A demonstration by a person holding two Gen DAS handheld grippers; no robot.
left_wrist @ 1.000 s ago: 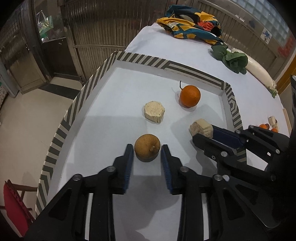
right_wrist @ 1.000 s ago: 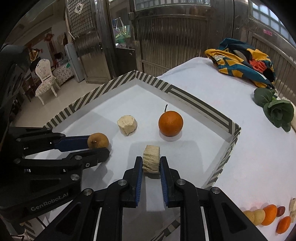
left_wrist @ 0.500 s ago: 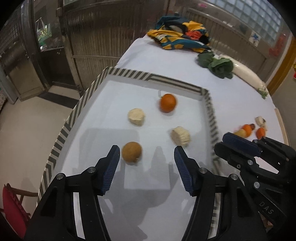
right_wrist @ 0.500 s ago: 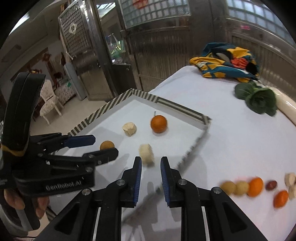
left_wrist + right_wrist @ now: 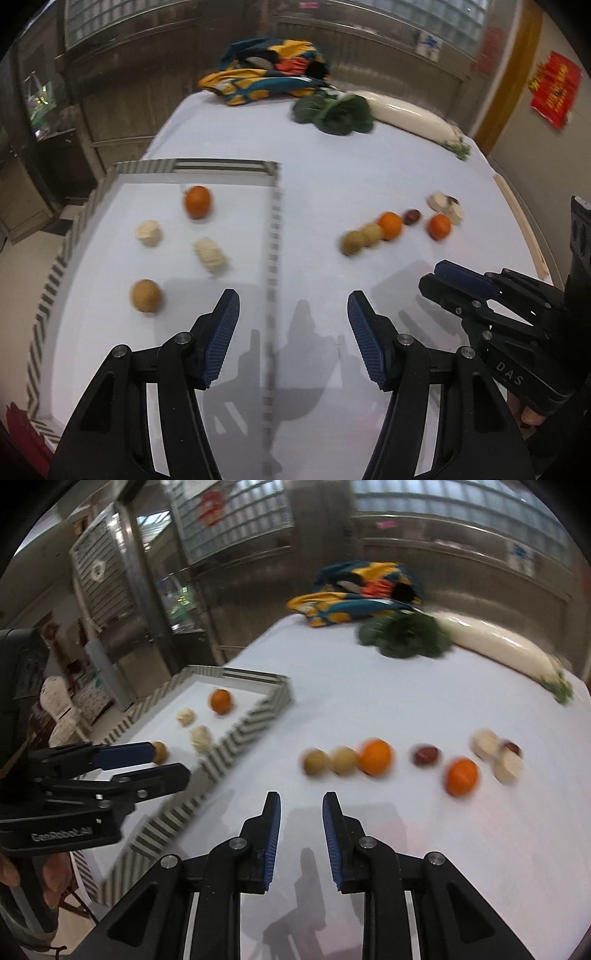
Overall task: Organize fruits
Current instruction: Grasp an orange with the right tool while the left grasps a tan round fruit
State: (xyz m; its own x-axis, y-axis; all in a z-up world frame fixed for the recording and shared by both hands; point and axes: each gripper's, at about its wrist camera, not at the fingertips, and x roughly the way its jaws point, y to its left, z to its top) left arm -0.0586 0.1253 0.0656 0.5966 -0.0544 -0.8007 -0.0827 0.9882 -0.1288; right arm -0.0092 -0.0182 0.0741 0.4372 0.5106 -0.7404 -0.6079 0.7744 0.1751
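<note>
fruits lie in two places: four pieces are inside the striped tray, and a loose row waits on the white tabletop to the right of it. both claws are empty. the left claw is spread wide and hangs over the right wall of the tray. the right claw has its jaws nearly pressed together, with only a narrow gap and nothing between them, and it points toward the loose row.

the step in hand seems to be reaching for the next pieces. to do it well, the right claw should first spread wider than the fruit, then come down around one piece at the near end of the row, because the two tan fruits touch each other and touch the orange beside them. a round fruit can roll away if only one pad pushes it. the view is blurred, so the small dark fruits are hard to identify.

the tray holds an orange fruit near the far wall, two pale cut chunks in the middle, and a brown round fruit nearest to the claws. all four lie apart from each other. much free floor remains in the tray for more pieces.
</note>
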